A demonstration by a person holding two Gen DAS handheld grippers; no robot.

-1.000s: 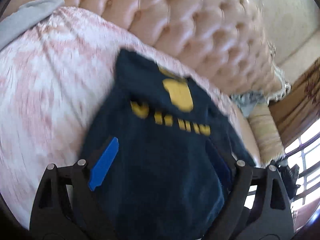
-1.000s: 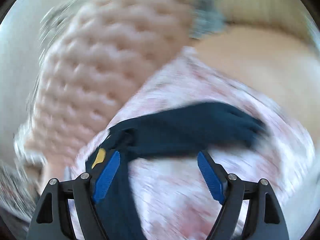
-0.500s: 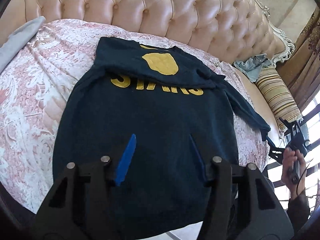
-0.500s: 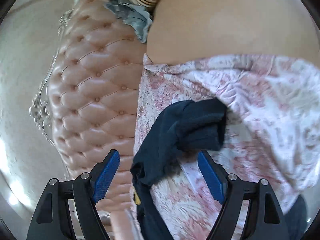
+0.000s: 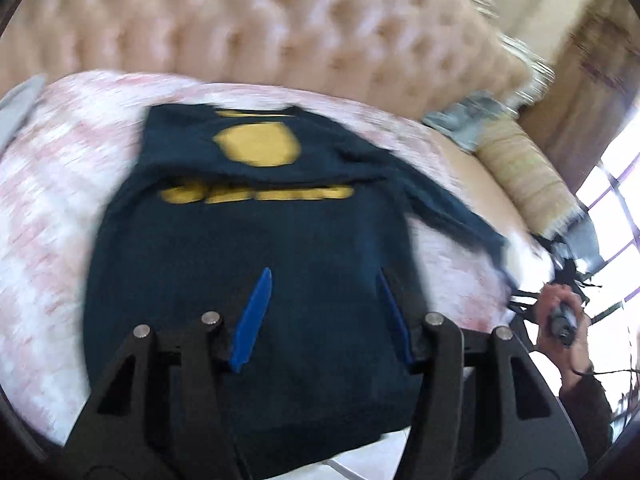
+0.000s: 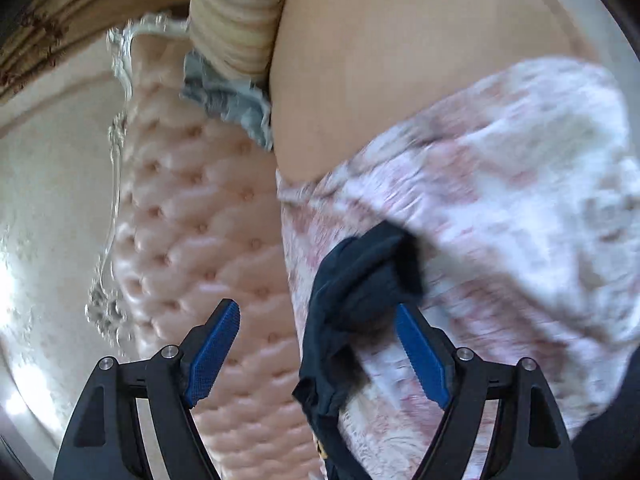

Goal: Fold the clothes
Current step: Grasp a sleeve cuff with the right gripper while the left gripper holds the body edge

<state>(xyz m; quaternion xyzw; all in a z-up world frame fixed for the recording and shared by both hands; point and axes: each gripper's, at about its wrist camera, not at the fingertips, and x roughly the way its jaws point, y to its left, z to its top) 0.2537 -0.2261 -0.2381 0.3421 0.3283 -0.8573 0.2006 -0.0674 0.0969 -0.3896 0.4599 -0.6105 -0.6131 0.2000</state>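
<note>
A navy hoodie (image 5: 280, 248) with yellow print lies flat on the pink floral bedspread (image 5: 52, 200), a fold of cloth across its chest. My left gripper (image 5: 324, 316) hovers over the hoodie's lower body, jaws apart, with nothing pinched between the blue pads. The hoodie's right sleeve (image 5: 452, 208) stretches out toward the bed's right edge. In the right wrist view the sleeve's cuff (image 6: 368, 276) lies bunched on the bedspread (image 6: 520, 200), between the jaws of my right gripper (image 6: 320, 344). That gripper is open; the cuff is close to its right pad, not pressed.
A tufted pink headboard (image 5: 280, 32) runs behind the bed. A striped bolster (image 5: 524, 172) and a pale blue garment (image 5: 464, 120) lie at the right end. A grey cloth (image 5: 20, 100) sits at the far left. A person's hand (image 5: 560, 312) holds the right gripper by the window.
My left gripper's jaws have narrowed and it has drawn back from the hoodie. My right gripper has rolled and sunk toward the sleeve cuff, which now sits between its jaws.
</note>
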